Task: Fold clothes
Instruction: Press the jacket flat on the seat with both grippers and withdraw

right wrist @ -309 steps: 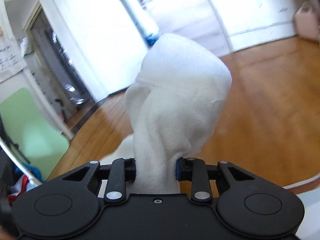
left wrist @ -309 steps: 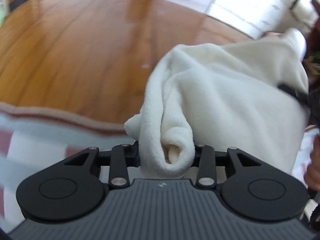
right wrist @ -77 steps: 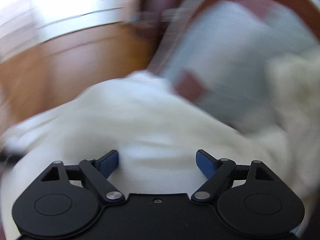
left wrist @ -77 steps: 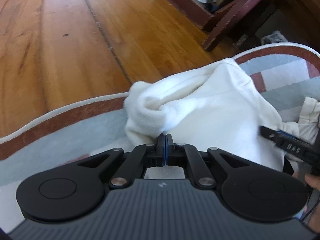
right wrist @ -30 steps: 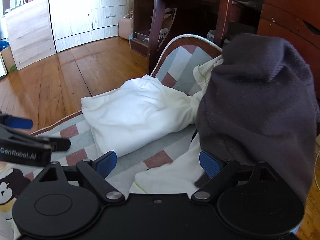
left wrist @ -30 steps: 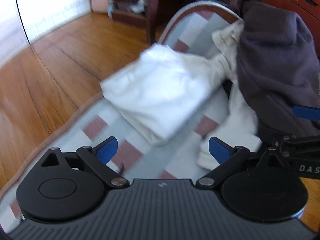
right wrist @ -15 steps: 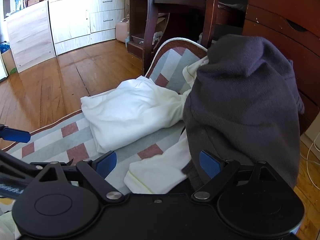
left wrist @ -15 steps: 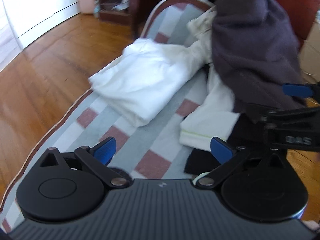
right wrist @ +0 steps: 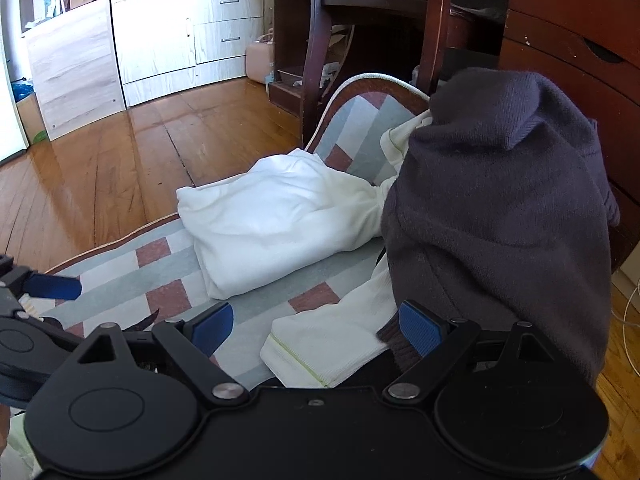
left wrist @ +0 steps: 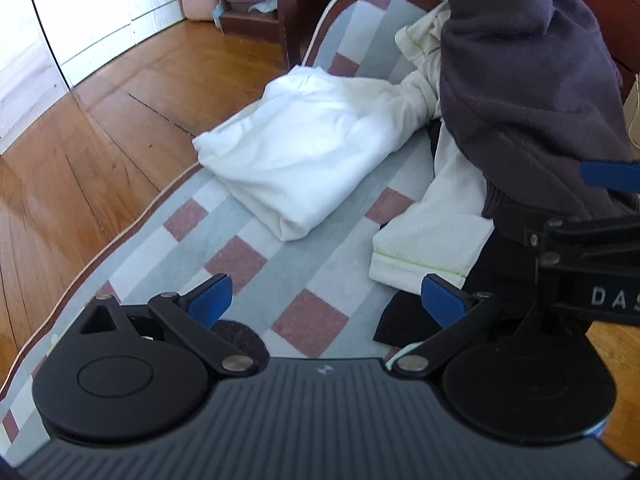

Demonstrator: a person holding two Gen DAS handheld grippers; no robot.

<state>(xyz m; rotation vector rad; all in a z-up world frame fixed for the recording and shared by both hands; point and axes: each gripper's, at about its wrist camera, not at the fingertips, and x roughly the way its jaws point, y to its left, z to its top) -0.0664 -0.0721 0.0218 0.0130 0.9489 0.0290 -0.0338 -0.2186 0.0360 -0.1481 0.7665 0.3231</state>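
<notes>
Now, line by line:

Left claw (left wrist: 324, 296): blue pads spread wide, nothing between them, held above the rug (left wrist: 304, 264).

Right claw (right wrist: 316, 324): blue pads also wide apart and empty; in the left wrist view its body enters from the right edge.

Writing: white letters "DAS" on the right claw's body in the left wrist view, cut off by the frame edge. Nothing else is readable.

White garment (right wrist: 272, 220): folded into a thick bundle, lying on the rug near its edge, just beside the wood floor (right wrist: 120, 160).

Cream top (left wrist: 432, 236): sleeve with a thin green line at the cuff, stretched on the rug to the right of the white bundle, its upper part under the dark pile.

Grey sweater (right wrist: 500, 208): heaped high on the right, resting over the cream top.

Black cloth (left wrist: 404, 320): flat piece near the left claw's right pad, partly under the cream sleeve.

Rug: grey, white and dusty-red checks with a brown border.

Background: dark chair (right wrist: 372, 40), pale drawers (right wrist: 188, 28).
</notes>
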